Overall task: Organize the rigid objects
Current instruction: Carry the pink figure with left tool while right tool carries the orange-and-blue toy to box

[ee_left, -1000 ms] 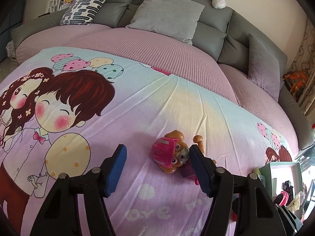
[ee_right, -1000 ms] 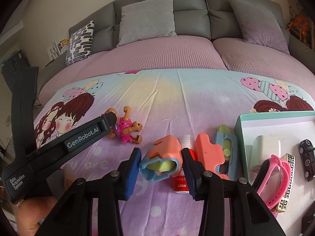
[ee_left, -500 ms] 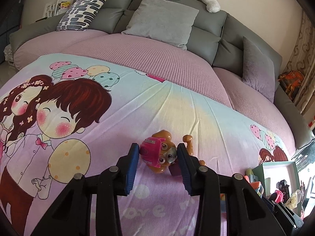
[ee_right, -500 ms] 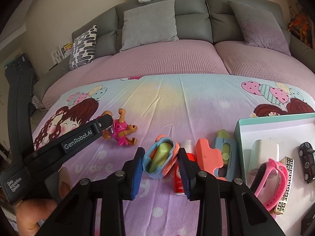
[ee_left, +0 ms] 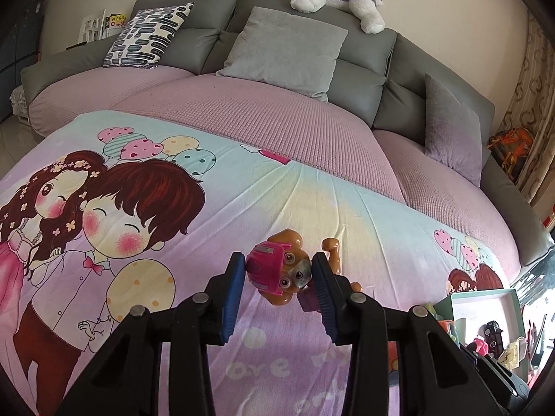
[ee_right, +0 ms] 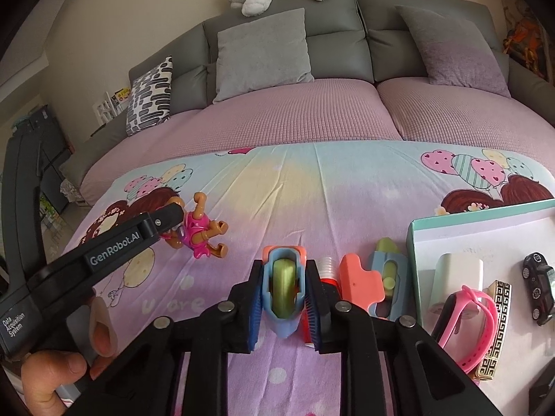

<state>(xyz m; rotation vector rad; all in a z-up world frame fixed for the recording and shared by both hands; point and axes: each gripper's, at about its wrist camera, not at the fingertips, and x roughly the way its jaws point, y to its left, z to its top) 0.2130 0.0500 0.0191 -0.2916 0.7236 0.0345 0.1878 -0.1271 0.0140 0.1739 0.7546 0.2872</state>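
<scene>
Your left gripper (ee_left: 279, 272) clamped the orange pup figure (ee_left: 281, 270), your right gripper (ee_right: 283, 286) the blue-and-coral clip toy (ee_right: 282, 282); neither had reached the partly filled teal box (ee_right: 461, 220).

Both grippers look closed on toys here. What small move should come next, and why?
Probably lift both toys and carry them toward the box: the left gripper clamps the puppy figure, and the right gripper clamps the blue toy.
</scene>
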